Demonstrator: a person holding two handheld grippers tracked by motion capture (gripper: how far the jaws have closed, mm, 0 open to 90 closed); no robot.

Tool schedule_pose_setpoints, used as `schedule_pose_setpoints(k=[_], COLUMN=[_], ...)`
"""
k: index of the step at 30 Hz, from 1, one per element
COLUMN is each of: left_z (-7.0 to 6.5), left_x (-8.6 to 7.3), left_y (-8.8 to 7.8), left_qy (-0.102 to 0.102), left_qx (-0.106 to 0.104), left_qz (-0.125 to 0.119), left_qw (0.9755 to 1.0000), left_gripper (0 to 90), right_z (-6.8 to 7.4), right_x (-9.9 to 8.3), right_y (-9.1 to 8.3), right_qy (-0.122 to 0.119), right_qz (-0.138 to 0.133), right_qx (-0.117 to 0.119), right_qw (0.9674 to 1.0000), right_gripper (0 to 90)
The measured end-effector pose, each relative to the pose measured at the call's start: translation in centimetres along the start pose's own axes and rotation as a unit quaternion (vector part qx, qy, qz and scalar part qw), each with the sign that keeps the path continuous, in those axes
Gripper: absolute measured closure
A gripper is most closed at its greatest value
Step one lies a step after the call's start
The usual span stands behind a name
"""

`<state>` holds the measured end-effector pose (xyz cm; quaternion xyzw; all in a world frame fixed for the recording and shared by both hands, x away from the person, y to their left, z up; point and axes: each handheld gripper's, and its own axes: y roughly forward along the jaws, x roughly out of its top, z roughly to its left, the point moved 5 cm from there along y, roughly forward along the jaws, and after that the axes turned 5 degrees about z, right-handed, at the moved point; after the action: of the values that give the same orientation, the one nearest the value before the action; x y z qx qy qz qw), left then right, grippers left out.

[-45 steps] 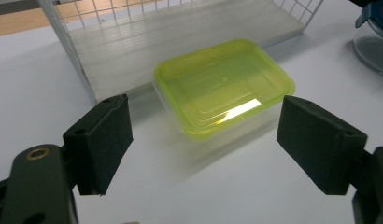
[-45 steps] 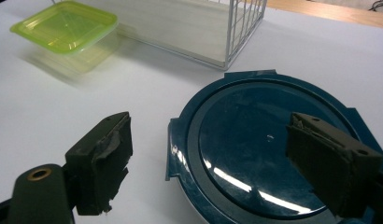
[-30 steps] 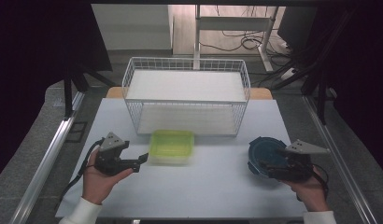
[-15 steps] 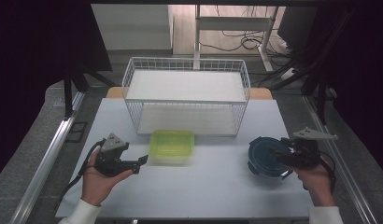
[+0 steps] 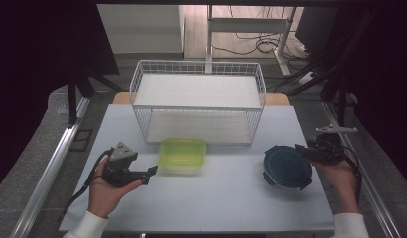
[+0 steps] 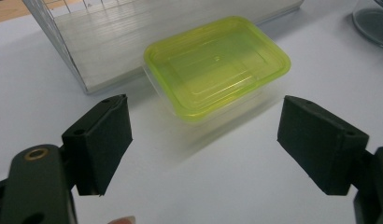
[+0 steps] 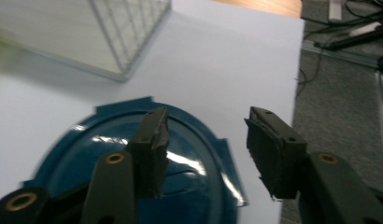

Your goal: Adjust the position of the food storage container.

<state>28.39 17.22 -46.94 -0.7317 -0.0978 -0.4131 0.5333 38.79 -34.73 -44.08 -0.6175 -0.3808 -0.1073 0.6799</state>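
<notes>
Your table (image 5: 206, 208) is big, flat and white, with a smooth top. On its far half stands a white wire basket (image 5: 197, 101). It is a long box made of thin crossing wires, and its floor is pale and flat.

Just in front of the basket sits a green box (image 5: 182, 155). It is see-through plastic with round corners, a yellow-green lid and raised lines on top. I can't see any words on it.

To the right lies a round blue lid (image 5: 287, 167). It is dark, shiny plastic with small square tabs sticking out around its edge. There are no words I can read on it either.

Your left gripper (image 5: 151, 172) is black with a grey three-cornered plate on top. Its two flat black pads (image 6: 103, 140) stand wide apart and hold nothing. The green box sits just past them, not touching.

Your right gripper (image 5: 302, 150) sits at the right edge of the blue lid. Its jaws have just been closing and are half shut now. One pad (image 7: 154, 144) hangs over the lid and the other hangs outside the lid's rim. I can't tell if they touch it.
</notes>
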Motion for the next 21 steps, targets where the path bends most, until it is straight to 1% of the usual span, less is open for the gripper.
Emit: schedule_pose_setpoints(k=[1,2,3,4,5,6,8,9,11,12,13,16,17,18,19,20,21], left_z=[0.0,0.0,0.0,0.0,0.0,0.0,0.1,0.1,0.1,0.0,0.0,0.0,0.0,0.0,-0.1,-0.1,-0.1], left_x=[0.0,-0.1,-0.1,-0.1,-0.1,-0.2,-0.2,-0.3,-0.4,-0.4,-0.4,-0.5,-0.5,-0.5,-0.5,-0.6,-0.6], left_y=[0.0,0.0,0.0,0.0,-0.2,-0.2,-0.2,-0.2,-0.2,-0.2,-0.1,0.1,0.2,0.2,0.3,0.3,0.3], left_qy=[-0.001,-0.003,-0.005,-0.005,-0.006,-0.008,-0.011,-0.012,-0.010,-0.009,-0.007,-0.005,-0.004,-0.003,-0.003,-0.003,-0.003], left_qx=[0.000,0.001,0.001,0.001,0.001,0.001,0.003,0.005,0.006,0.008,0.008,0.011,0.012,0.012,0.011,0.012,0.012], left_qz=[0.000,0.002,0.001,0.001,-0.001,-0.002,-0.003,-0.002,0.000,0.002,0.003,0.006,0.008,0.009,0.009,0.009,0.009], left_qw=[1.0000,1.0000,1.0000,1.0000,1.0000,1.0000,0.9999,0.9999,0.9999,0.9999,0.9999,0.9999,0.9999,0.9999,0.9999,0.9999,0.9999], left_gripper=[17.3,17.3,17.3,17.3,17.3,17.2,17.1,17.1,17.1,17.1,17.1,17.1,17.1,17.0,17.0,17.0,16.9], right_z=[-0.4,-1.2,-1.6,-1.6,-2.4,-2.7,-3.0,-3.6,-3.8,-4.0,-4.3,-4.4,-4.4,-4.5,-4.5,-4.4,-4.4], right_x=[0.0,-0.2,-0.3,-0.3,-0.5,-0.6,-0.7,-0.9,-1.0,-1.2,-1.5,-2.1,-2.1,-2.5,-2.5,-3.0,-3.0], right_y=[0.2,0.5,0.6,0.6,0.8,0.9,1.0,1.4,1.7,2.0,2.9,4.0,4.0,4.7,4.7,5.2,5.2], right_qy=[0.002,0.003,0.005,0.005,0.008,0.009,0.011,0.014,0.014,0.011,0.000,-0.018,-0.018,-0.029,-0.029,-0.041,-0.041], right_qz=[0.005,0.014,0.019,0.019,0.026,0.029,0.031,0.040,0.045,0.053,0.072,0.097,0.097,0.109,0.109,0.122,0.122], right_qx=[-0.004,-0.008,-0.010,-0.010,-0.016,-0.018,-0.020,-0.027,-0.030,-0.035,-0.047,-0.049,-0.049,-0.047,-0.047,-0.041,-0.041], right_qw=[1.0000,0.9999,0.9998,0.9998,0.9995,0.9994,0.9993,0.9987,0.9984,0.9979,0.9963,0.9939,0.9939,0.9925,0.9925,0.9909,0.9909], right_gripper=[50.5,52.6,53.6,53.6,56.9,58.0,59.1,61.3,61.6,62.7,67.0,74.4,74.4,78.8,78.8,84.2,84.2])
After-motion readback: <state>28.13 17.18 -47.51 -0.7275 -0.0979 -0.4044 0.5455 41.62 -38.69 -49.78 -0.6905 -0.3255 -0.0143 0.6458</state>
